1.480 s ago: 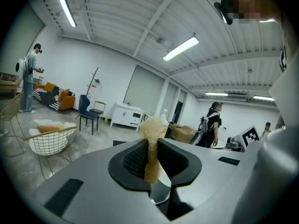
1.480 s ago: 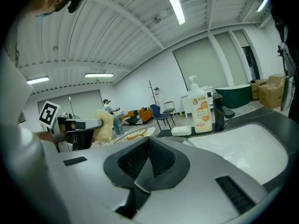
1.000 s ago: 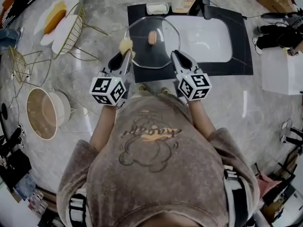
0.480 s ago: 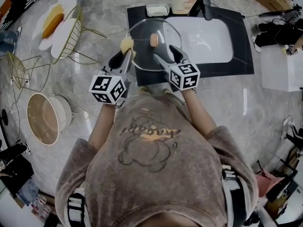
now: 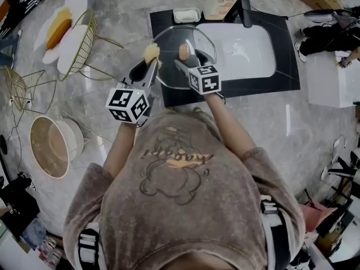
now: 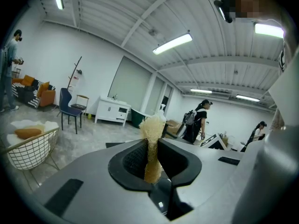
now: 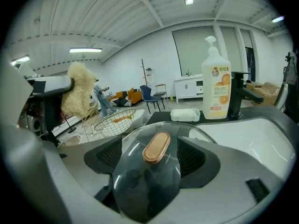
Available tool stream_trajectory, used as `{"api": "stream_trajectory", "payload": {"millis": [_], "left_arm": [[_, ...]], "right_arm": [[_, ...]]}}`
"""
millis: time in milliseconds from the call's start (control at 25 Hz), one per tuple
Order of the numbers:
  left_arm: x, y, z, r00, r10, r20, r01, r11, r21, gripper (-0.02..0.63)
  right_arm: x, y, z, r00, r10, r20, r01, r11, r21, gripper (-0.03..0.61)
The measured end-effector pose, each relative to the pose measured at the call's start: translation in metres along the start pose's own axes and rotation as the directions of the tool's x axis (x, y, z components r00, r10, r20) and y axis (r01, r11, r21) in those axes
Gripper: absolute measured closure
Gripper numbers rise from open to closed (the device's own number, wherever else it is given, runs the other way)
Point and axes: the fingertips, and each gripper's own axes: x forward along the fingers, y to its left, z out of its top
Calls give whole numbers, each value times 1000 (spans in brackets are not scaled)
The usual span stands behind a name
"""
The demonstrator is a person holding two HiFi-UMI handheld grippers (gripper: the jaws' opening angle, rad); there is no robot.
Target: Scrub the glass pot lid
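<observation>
Head view shows glass lid [image 5: 169, 48] beside sink [image 5: 247, 49].

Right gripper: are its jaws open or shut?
Open. The right gripper has just been opening; its jaws stand wide, the glass lid's knob between them, untouched.

It was a big open studio hall: strip lights [image 6: 172, 44] under a beamed ceiling, a freestanding sink [image 5: 247, 45], scattered chairs [image 6: 69, 108].

The round glass pot lid's [image 5: 169, 48] near rim is covered by the right gripper [image 5: 187, 58] in the head view; the white soap bottle [image 5: 219, 4] at the black counter's [image 5: 284, 55] far edge is cut off.
</observation>
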Motion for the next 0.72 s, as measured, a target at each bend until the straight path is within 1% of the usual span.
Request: {"api": "stream_trajectory", "payload": {"millis": [200,400,640,720], "left_arm": [[9,12,3,1000,-13,-5,13,1000,2,551],[16,24,6,1000,-18,-11,18,1000,1,551],[18,36,7,1000,-18,-13,17,1000,-7,551],[18,41,8,1000,-14,-13,14,1000,-11,551]], "right_arm": [[25,-9,-5,998,-44,-42,45,999,4,233],[44,-14,-9,993,-80,-86,78,997,-19,261],[61,-21,-20,979,-145,-143,142,989,-35,288],[64,-20,-21,975,-155,-159,153,988,-24,304]]}}
